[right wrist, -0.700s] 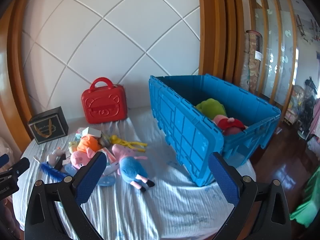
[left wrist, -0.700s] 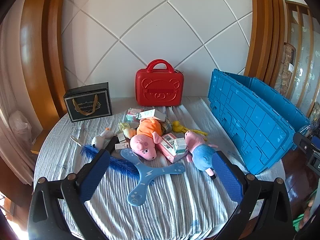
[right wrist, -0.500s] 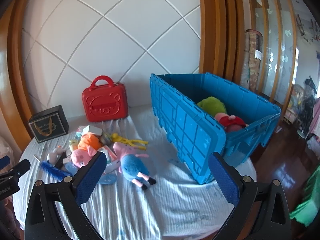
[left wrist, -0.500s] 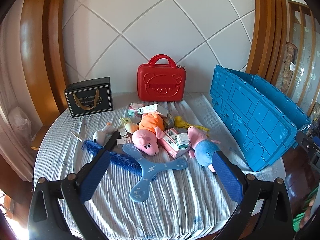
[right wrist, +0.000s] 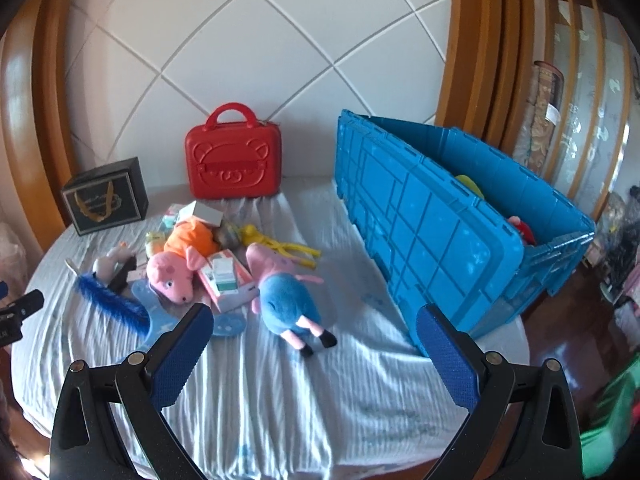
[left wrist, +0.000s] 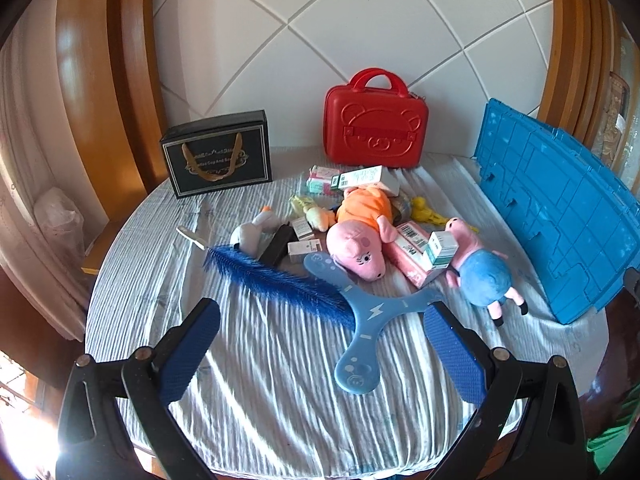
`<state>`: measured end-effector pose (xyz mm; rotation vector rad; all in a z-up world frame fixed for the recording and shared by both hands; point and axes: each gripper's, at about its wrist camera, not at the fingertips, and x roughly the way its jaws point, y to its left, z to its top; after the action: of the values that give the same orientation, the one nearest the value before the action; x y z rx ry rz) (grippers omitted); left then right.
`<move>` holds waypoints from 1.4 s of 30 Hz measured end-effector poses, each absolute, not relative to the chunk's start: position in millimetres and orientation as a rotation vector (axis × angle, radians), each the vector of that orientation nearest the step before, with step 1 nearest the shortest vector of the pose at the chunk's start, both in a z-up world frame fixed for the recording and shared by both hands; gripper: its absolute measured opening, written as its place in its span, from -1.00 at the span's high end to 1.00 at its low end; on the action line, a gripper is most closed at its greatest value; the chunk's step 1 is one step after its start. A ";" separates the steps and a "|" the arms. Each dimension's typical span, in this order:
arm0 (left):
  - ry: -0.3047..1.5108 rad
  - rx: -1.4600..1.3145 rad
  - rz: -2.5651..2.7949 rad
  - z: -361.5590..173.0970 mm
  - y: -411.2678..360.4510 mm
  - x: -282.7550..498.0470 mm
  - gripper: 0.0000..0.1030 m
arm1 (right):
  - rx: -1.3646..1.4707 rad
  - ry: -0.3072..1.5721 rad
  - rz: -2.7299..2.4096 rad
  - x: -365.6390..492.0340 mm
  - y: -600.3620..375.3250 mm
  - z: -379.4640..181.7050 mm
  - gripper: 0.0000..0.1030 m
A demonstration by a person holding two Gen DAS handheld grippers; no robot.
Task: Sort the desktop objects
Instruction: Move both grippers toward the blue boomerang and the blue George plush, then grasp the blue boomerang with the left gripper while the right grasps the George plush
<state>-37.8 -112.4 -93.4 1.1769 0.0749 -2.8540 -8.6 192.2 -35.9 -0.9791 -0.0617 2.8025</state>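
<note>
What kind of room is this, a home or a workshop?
Most likely a home: a striped cloth covers a round table heaped with plush toys, with a padded wall panel and wood trim behind.

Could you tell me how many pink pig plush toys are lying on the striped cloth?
2: the orange-dressed pink pig plush lies mid-pile, and the blue-dressed pink pig plush lies beside it, nearer the blue plastic crate. Others may be hidden inside that crate.

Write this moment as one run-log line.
left gripper: open, empty | right gripper: open, empty | toys: on table | crate: some toys inside
</note>
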 end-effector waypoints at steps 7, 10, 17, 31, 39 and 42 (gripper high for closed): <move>0.054 1.285 -2.823 -126.5 -95.7 -66.0 -1.00 | -1.132 -0.059 2.763 -49.4 212.2 -78.0 -1.00; 0.081 1.332 -2.769 -140.7 -86.4 -85.2 -1.00 | -1.202 -0.055 2.774 -72.8 225.0 -92.3 -1.00; 0.039 1.474 -2.638 -189.9 -55.3 -135.7 -1.00 | -1.411 -0.079 2.814 -138.8 247.3 -131.7 -1.00; -0.049 1.823 -2.461 -299.1 -34.9 -198.2 -0.82 | -1.727 -0.013 2.708 -221.3 239.9 -209.3 -1.00; -0.039 1.870 -2.477 -318.2 -30.9 -214.9 -0.77 | -1.782 -0.012 2.641 -252.2 223.7 -237.4 -1.00; -0.021 1.866 -2.507 -318.0 -27.6 -216.1 -0.47 | -1.818 -0.024 2.594 -260.1 222.0 -254.6 -1.00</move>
<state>-216.1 -27.6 -318.0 1.8661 -0.0215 -2.5074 -260.1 222.0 -254.6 -1.8181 -0.0242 2.5940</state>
